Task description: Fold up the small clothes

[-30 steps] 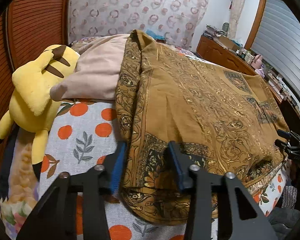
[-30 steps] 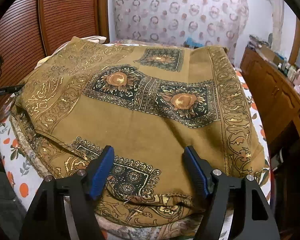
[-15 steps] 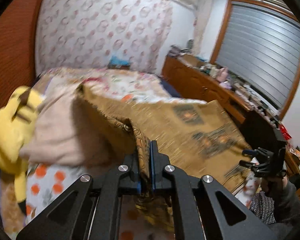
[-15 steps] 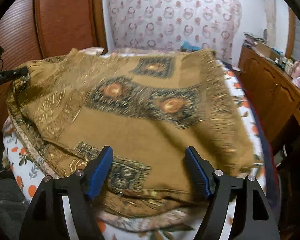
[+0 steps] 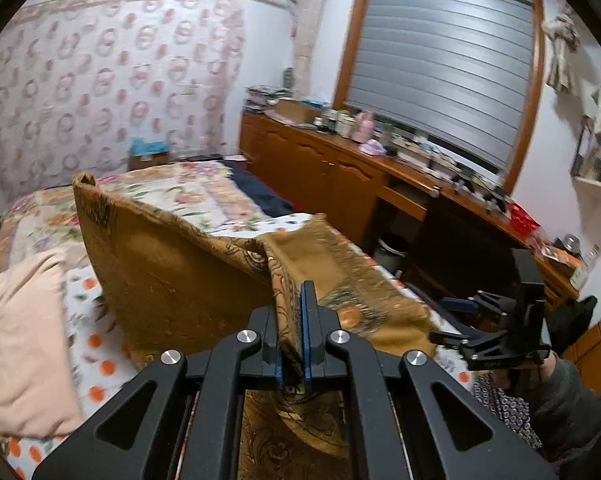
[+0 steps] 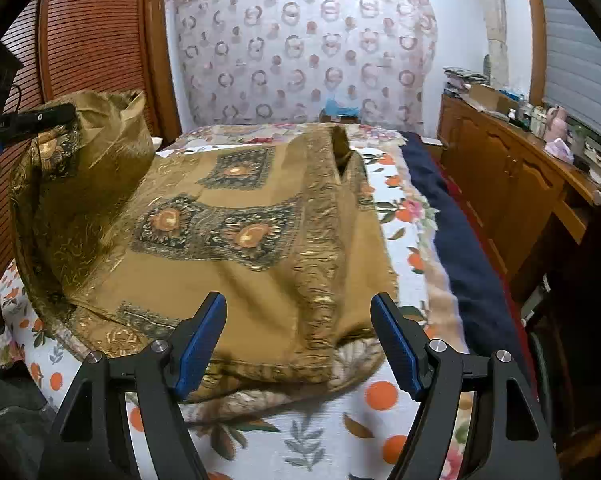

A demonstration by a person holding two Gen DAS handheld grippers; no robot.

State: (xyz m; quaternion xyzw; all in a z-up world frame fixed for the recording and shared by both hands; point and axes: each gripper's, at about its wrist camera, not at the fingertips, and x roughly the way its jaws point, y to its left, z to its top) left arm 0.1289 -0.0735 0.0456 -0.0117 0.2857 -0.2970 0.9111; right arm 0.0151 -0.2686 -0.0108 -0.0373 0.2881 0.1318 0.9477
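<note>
A mustard-brown patterned cloth (image 6: 260, 248) with gold and dark floral panels lies on the bed. My left gripper (image 5: 291, 320) is shut on one edge of the cloth (image 5: 180, 276) and holds that side lifted off the bed, so it hangs like a raised flap. In the right wrist view the lifted corner (image 6: 84, 168) stands up at the far left, with the left gripper (image 6: 32, 120) above it. My right gripper (image 6: 298, 344) is open and empty, just above the near edge of the cloth. It also shows in the left wrist view (image 5: 460, 320), at the right.
The bed has a white sheet with orange dots (image 6: 316, 436) and a dark blue strip (image 6: 452, 240) along its right side. A pink pillow (image 5: 24, 340) lies at the left. A wooden sideboard (image 5: 360, 176) with clutter runs along the right wall. A wooden wardrobe (image 6: 88, 40) stands at the left.
My left gripper closed on the cloth's edge and lifted it up and over toward the right. My right gripper stayed open near the front edge.
</note>
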